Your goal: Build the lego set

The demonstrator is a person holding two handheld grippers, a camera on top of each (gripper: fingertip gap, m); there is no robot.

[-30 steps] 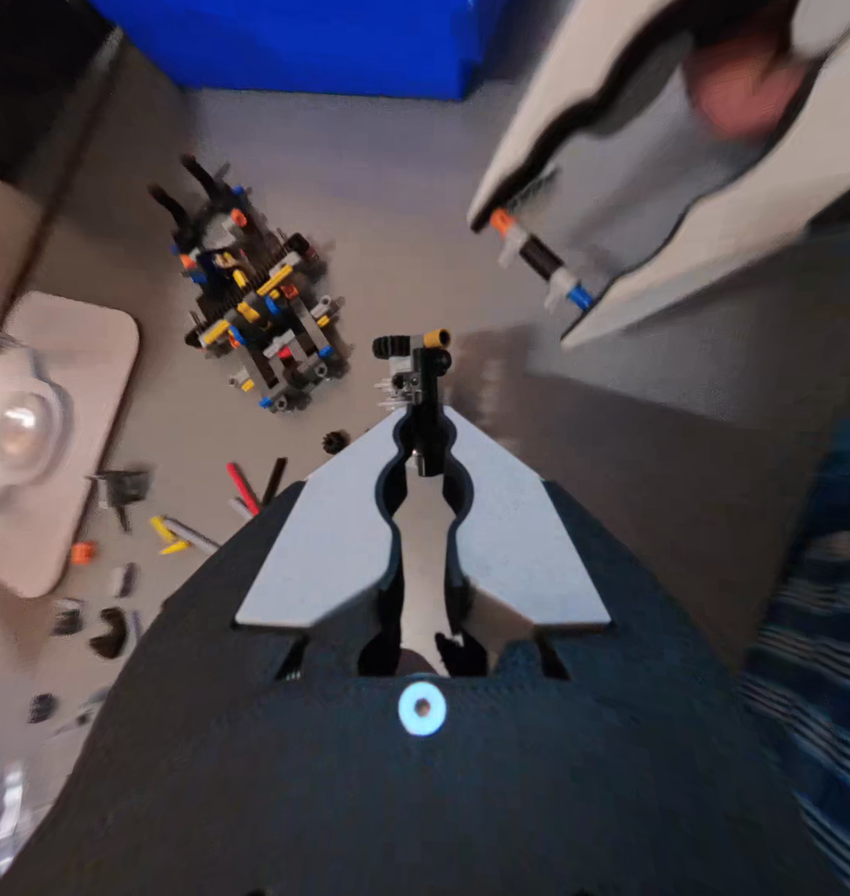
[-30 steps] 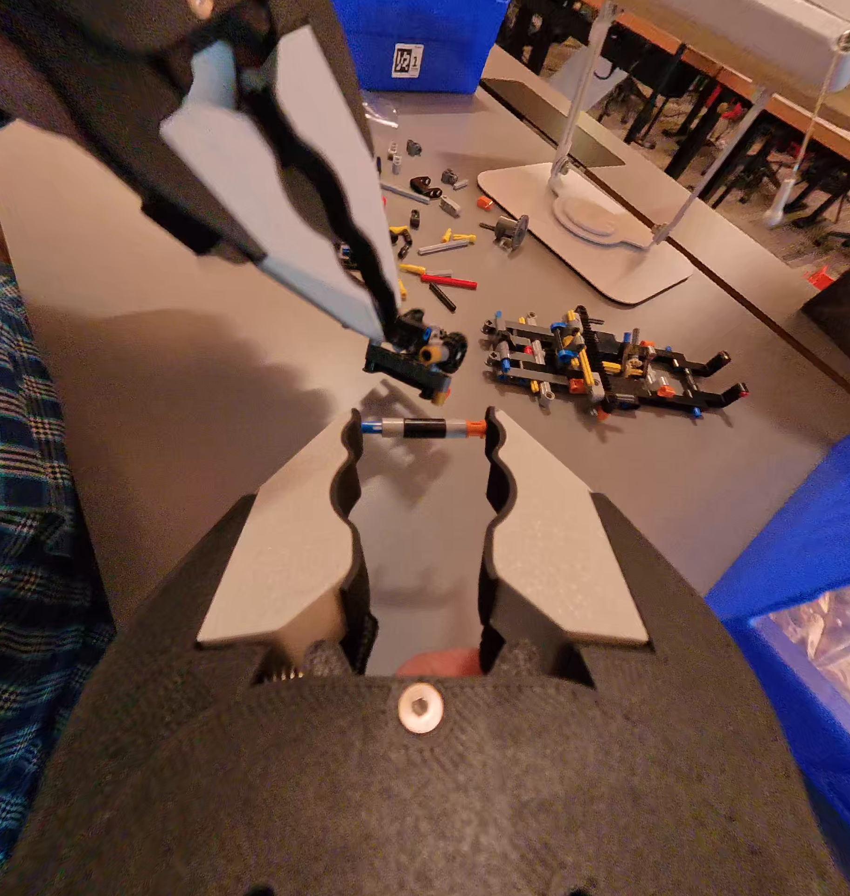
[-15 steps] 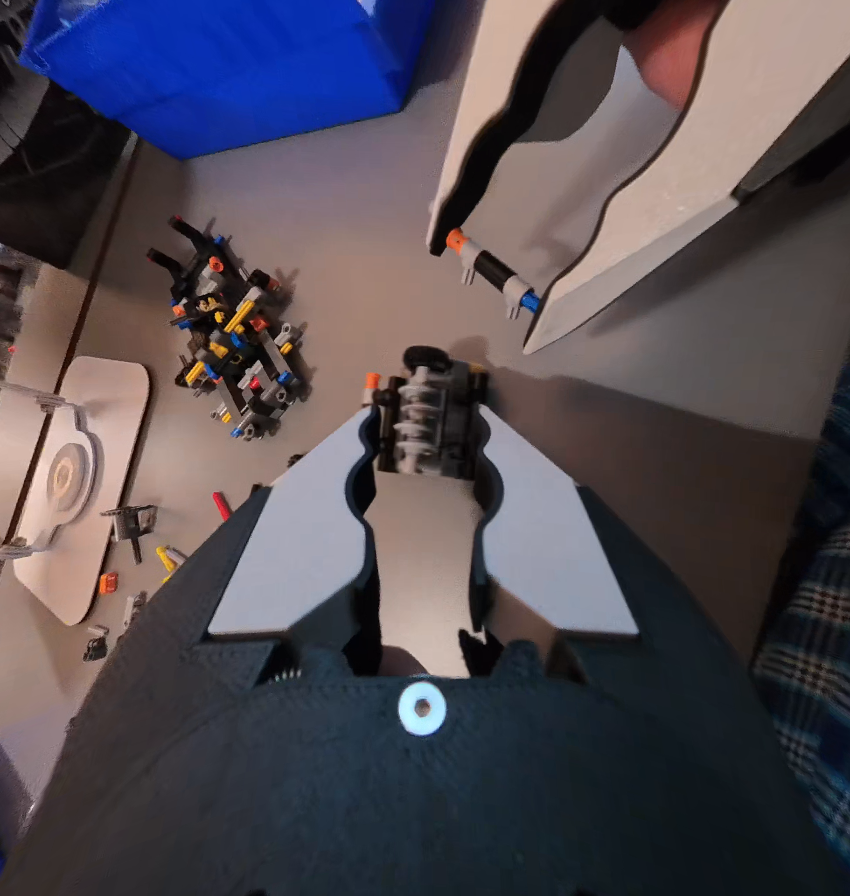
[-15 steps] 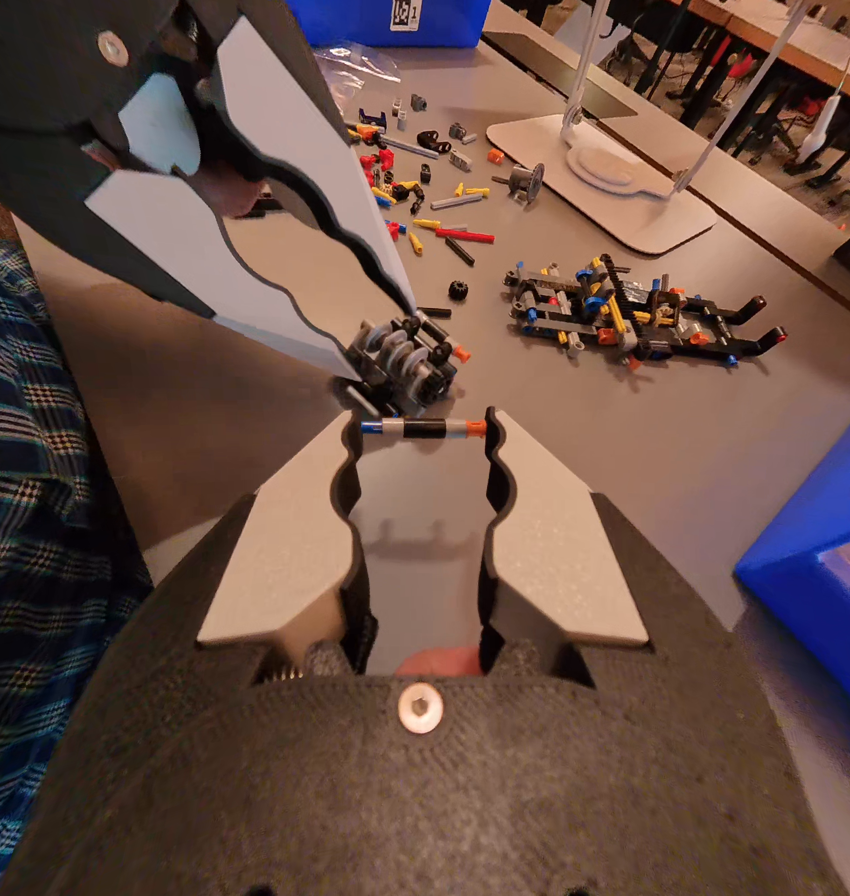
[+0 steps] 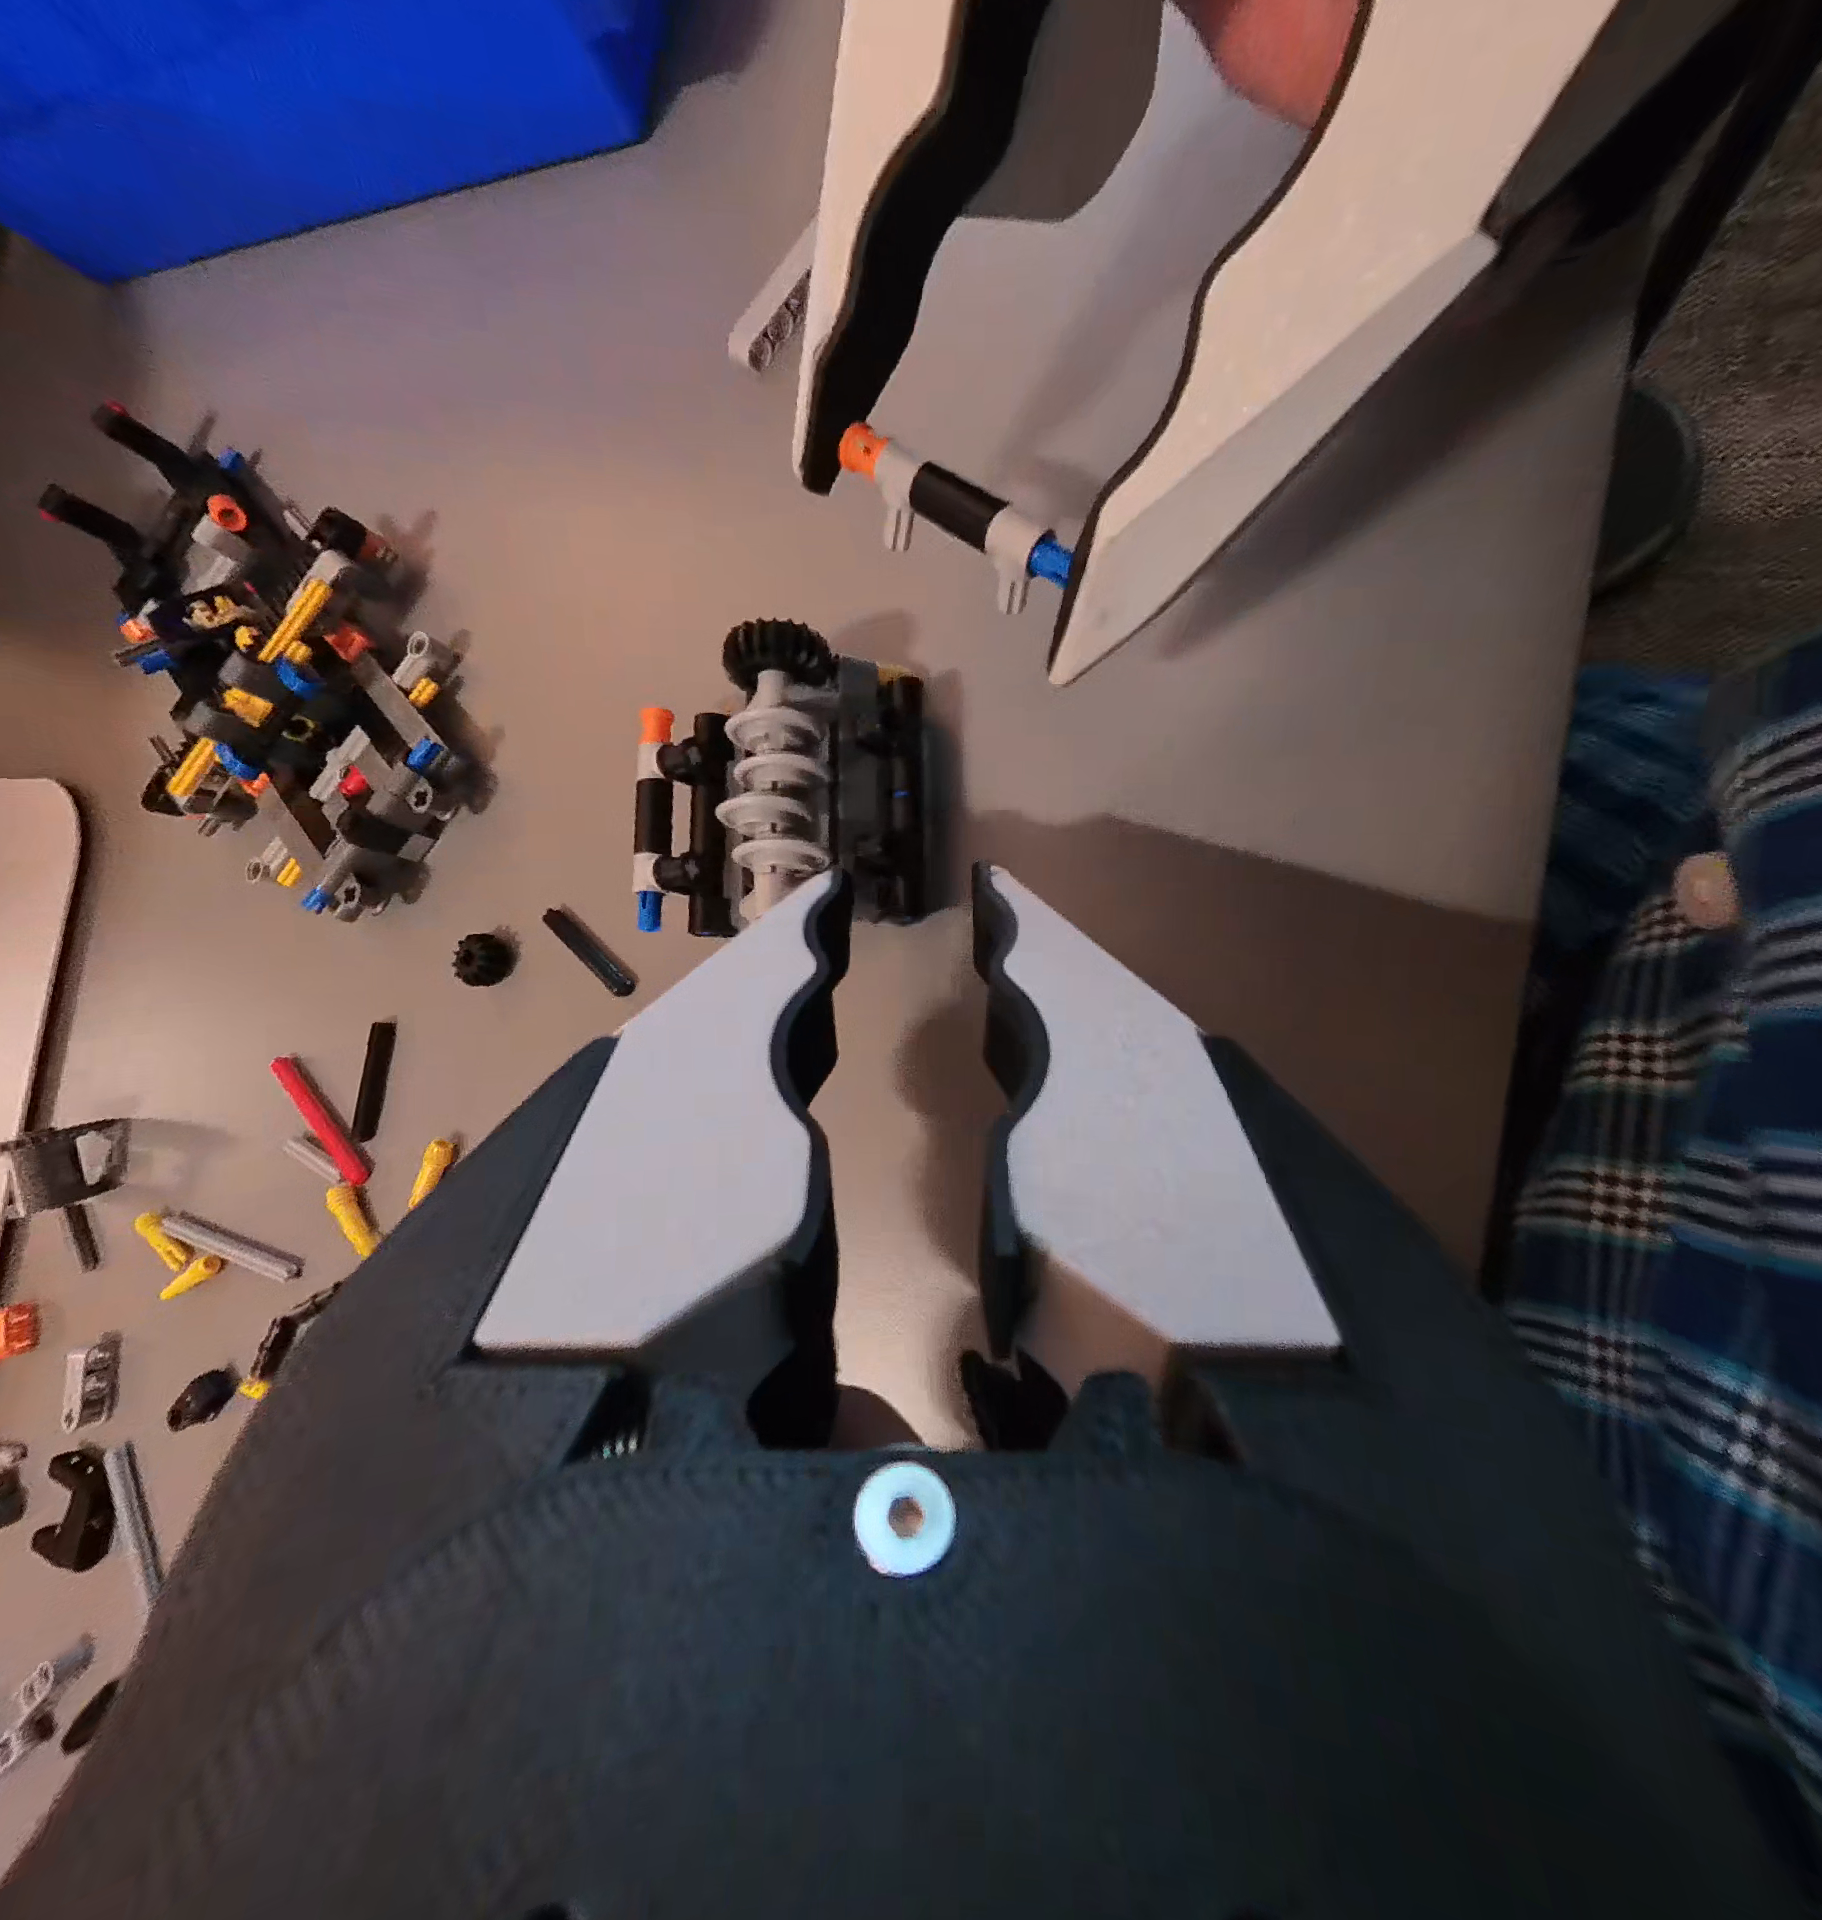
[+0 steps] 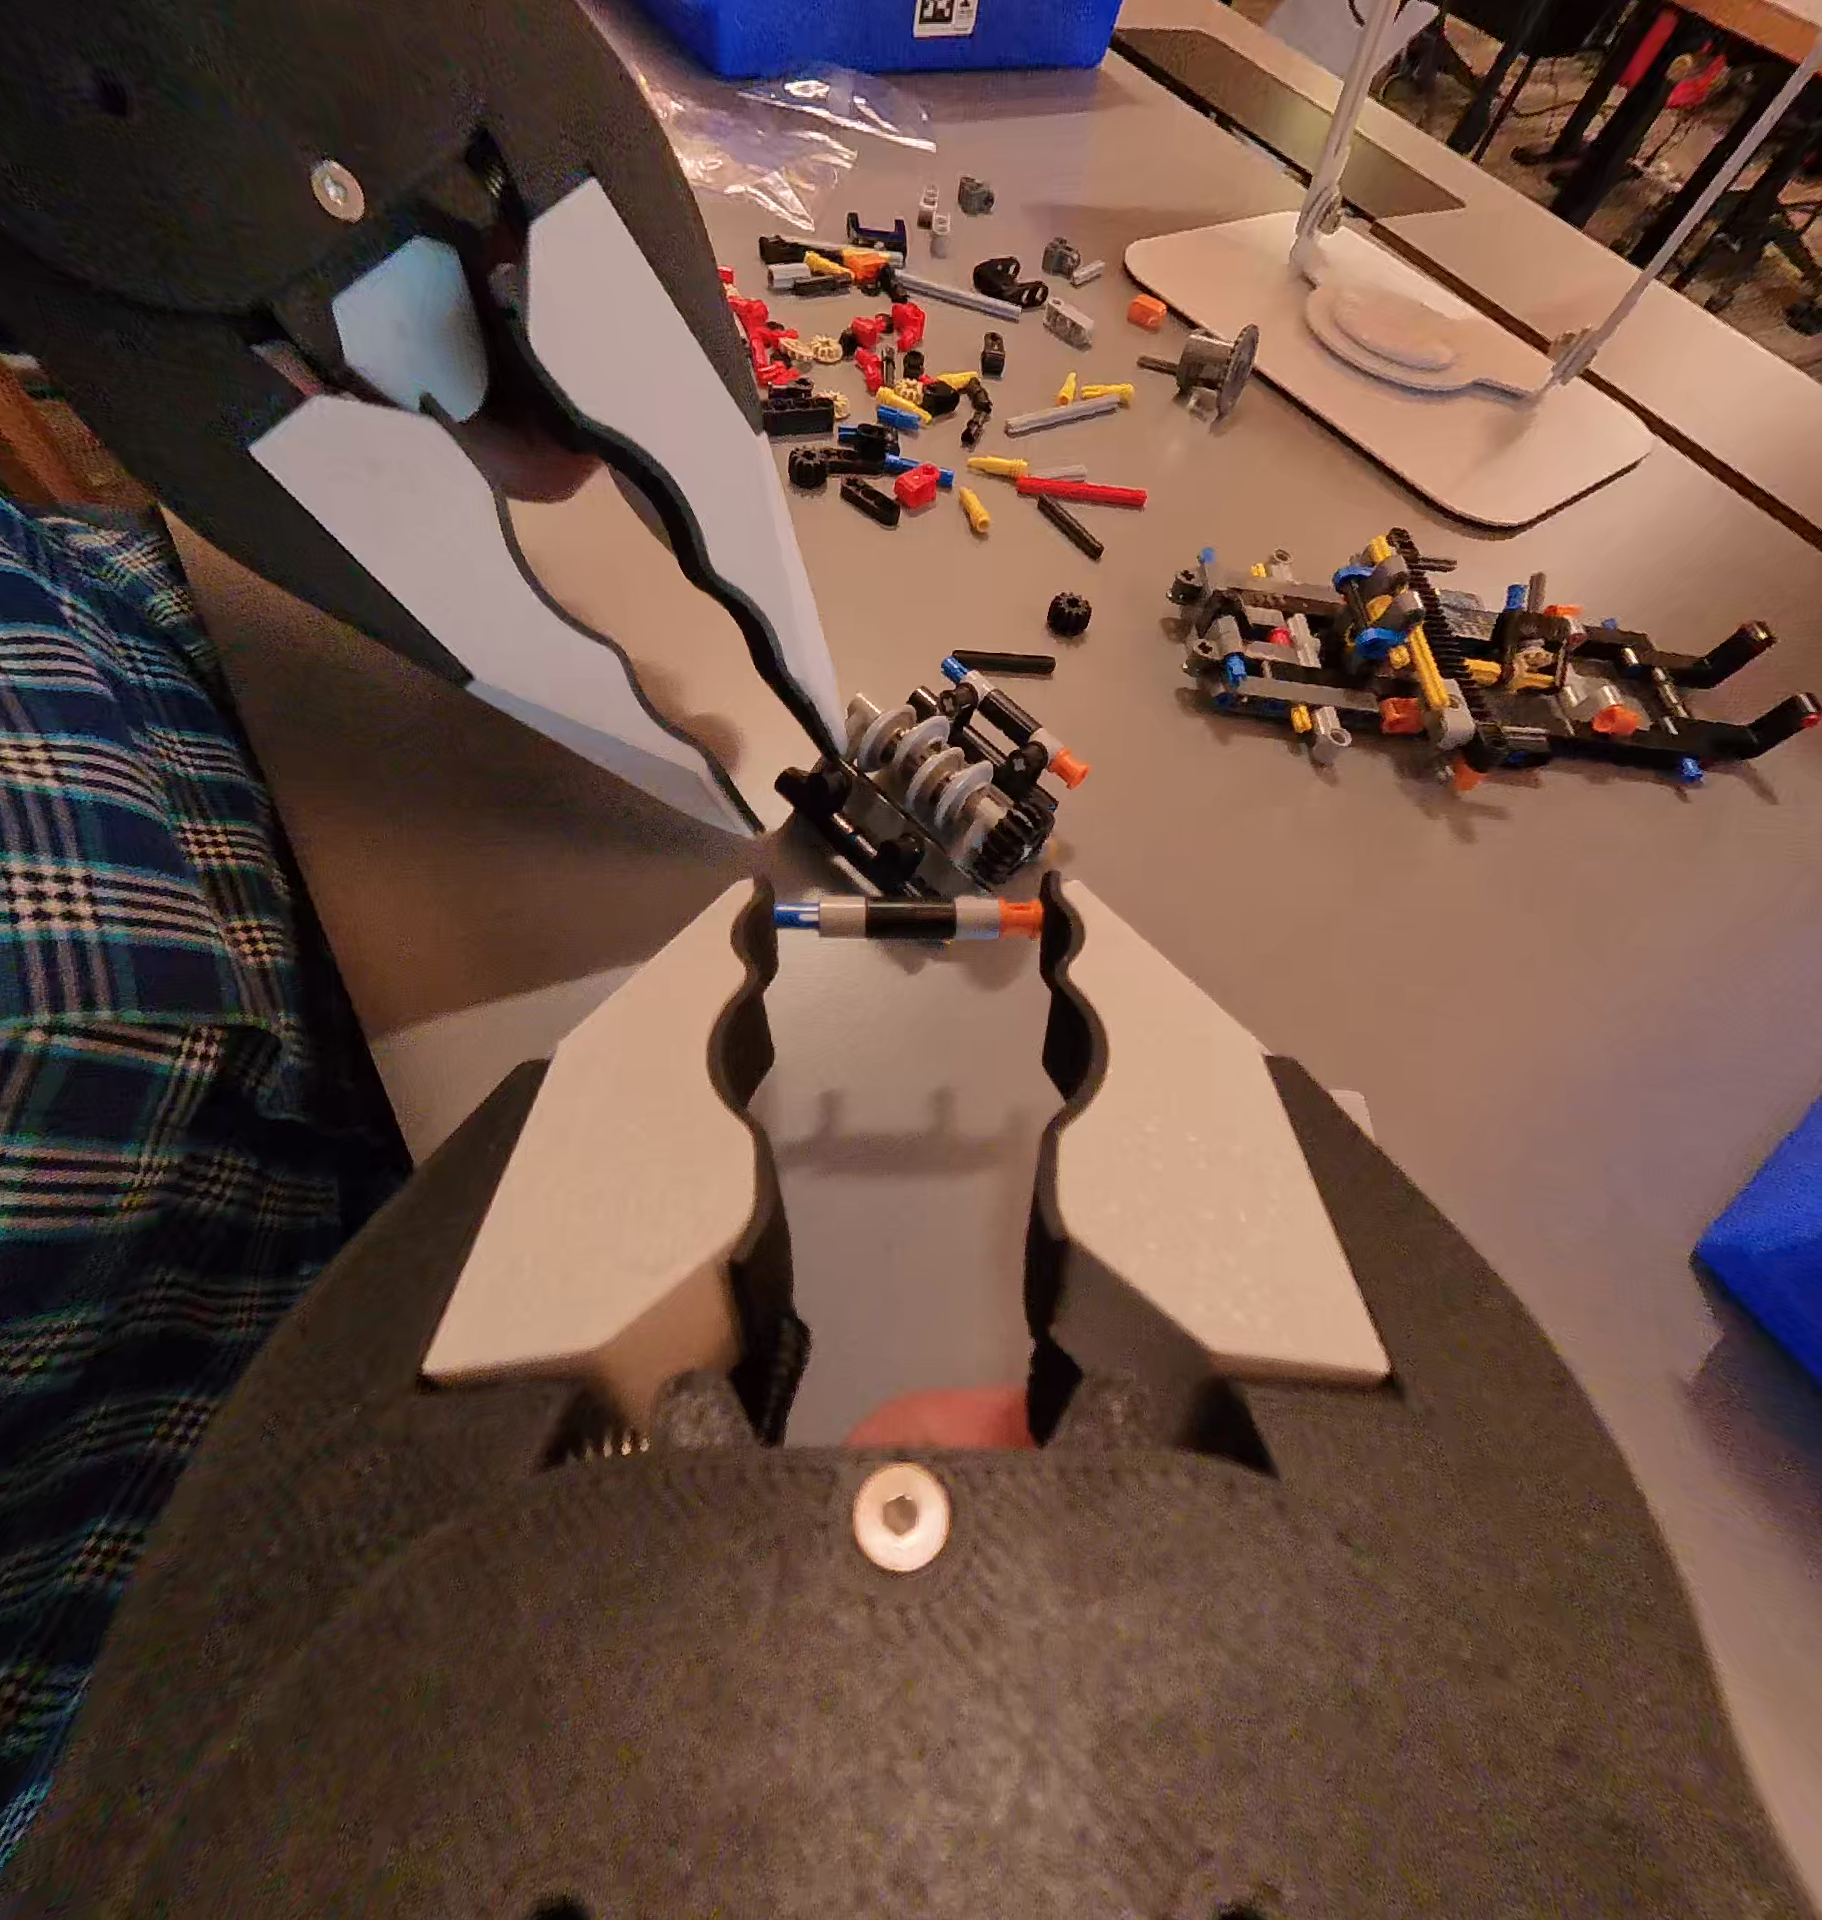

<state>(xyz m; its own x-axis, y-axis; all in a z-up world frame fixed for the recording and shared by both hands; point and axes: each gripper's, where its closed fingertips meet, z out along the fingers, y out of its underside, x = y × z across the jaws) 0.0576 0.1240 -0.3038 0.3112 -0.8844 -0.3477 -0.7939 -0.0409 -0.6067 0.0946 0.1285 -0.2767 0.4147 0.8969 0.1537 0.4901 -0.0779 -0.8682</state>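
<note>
A small engine-like sub-assembly (image 5: 782,790) of black and grey parts with a black gear lies on the grey table (image 5: 1250,852). My left gripper (image 5: 907,894) is open and empty, its tips at the assembly's near edge. In the right wrist view the left gripper (image 6: 793,784) comes in from the upper left, one tip against the assembly (image 6: 938,790). My right gripper (image 6: 907,920) is shut on a short axle piece (image 6: 907,920) with orange and blue ends, held endwise just above the table. The right gripper (image 5: 948,551) and the axle piece (image 5: 954,504) also show in the left wrist view. The long chassis (image 6: 1458,665) lies beyond; it also shows in the left wrist view (image 5: 273,665).
Loose parts (image 6: 938,395) are scattered at the back, also in the left wrist view (image 5: 315,1143). A white stand base (image 6: 1406,343) sits behind the chassis. Blue bins stand at the back (image 6: 886,31) and at the right (image 6: 1800,1247). A plaid sleeve (image 6: 86,831) is at the left. My hands' fingertips stand some 5 cm from each other.
My left gripper has turned the sub-assembly, set it down on the table, let go and drawn back a little. My right gripper still holds the axle piece in the same grip.
</note>
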